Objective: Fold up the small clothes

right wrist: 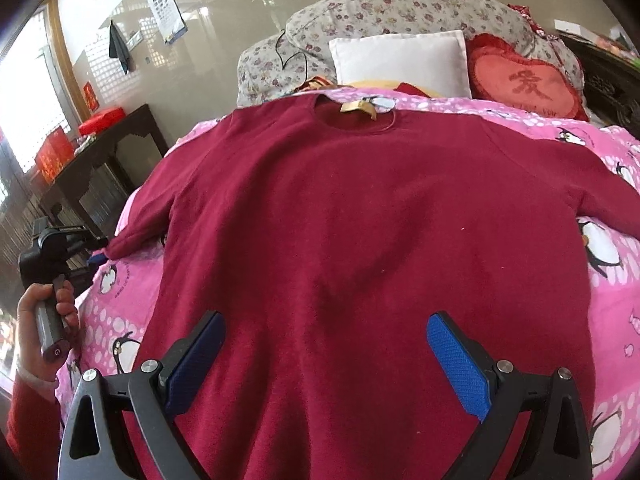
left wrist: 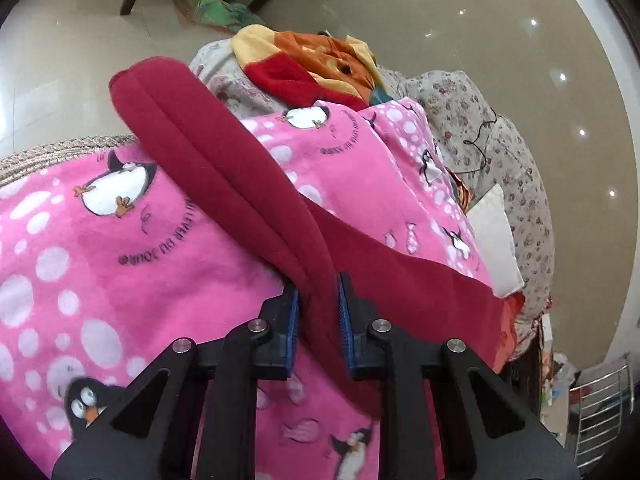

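A dark red sweater (right wrist: pixel 360 220) lies spread flat, neck away from me, on a pink penguin blanket (right wrist: pixel 612 292). In the left wrist view its long left sleeve (left wrist: pixel 224 168) runs up and away from my left gripper (left wrist: pixel 318 300), whose blue pads are shut on the sleeve near its cuff. The right wrist view shows that same left gripper (right wrist: pixel 98 250) at the sweater's left edge, held by a hand (right wrist: pixel 44 312), with the cuff pinched in it. My right gripper (right wrist: pixel 326 356) stands wide open over the sweater's lower body, nothing between its fingers.
A white pillow (right wrist: pixel 400 60), a red heart cushion (right wrist: pixel 524 80) and floral pillows (right wrist: pixel 380 8) line the head of the bed. A pile of orange and yellow clothes (left wrist: pixel 312 60) sits beyond the sleeve. A dark side table (right wrist: pixel 100 152) stands left of the bed.
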